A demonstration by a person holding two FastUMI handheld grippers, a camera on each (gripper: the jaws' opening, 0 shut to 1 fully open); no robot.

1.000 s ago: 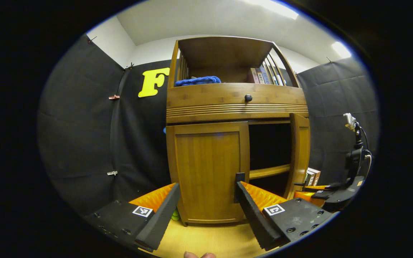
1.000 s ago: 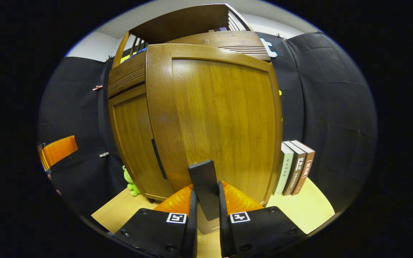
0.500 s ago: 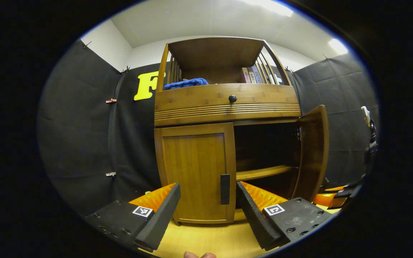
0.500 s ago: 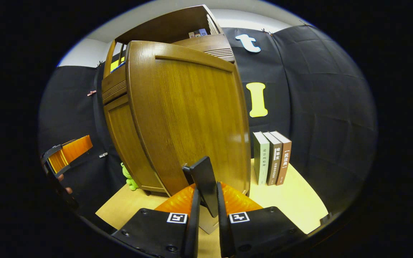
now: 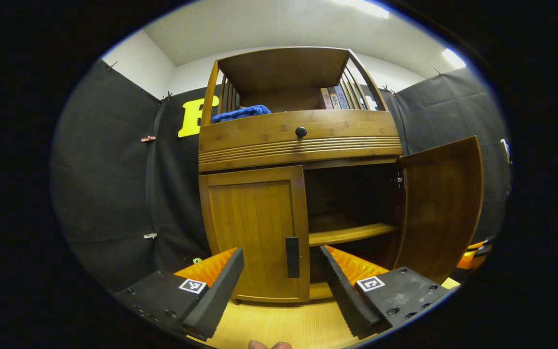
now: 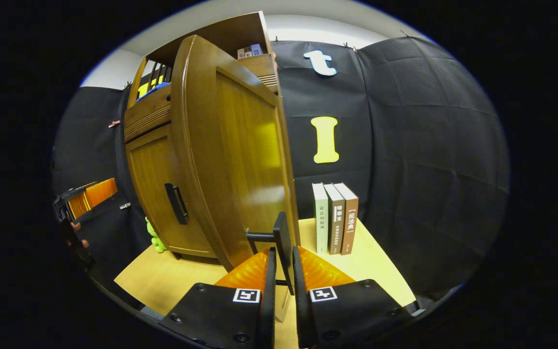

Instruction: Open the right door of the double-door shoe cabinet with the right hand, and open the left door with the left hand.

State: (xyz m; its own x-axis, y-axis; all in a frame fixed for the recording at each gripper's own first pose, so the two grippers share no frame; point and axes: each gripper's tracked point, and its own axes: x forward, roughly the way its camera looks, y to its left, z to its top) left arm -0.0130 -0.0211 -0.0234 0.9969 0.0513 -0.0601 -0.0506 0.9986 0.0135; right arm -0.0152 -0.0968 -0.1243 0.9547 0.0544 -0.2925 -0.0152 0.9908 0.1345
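Only readable bits are on the three books [image 6: 334, 218] right of centre in the right gripper view; Chinese spine titles, too small to make out properly

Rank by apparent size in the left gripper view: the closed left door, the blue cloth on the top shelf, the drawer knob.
1. Left door, by far the largest.
2. Blue cloth, partly hidden behind the drawer front, so its full extent is unclear.
3. Drawer knob, the smallest.

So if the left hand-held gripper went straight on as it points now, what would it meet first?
Probably the closed left wooden cabinet door, near its black bar handle, which sits between the open fingers; depth is unclear.
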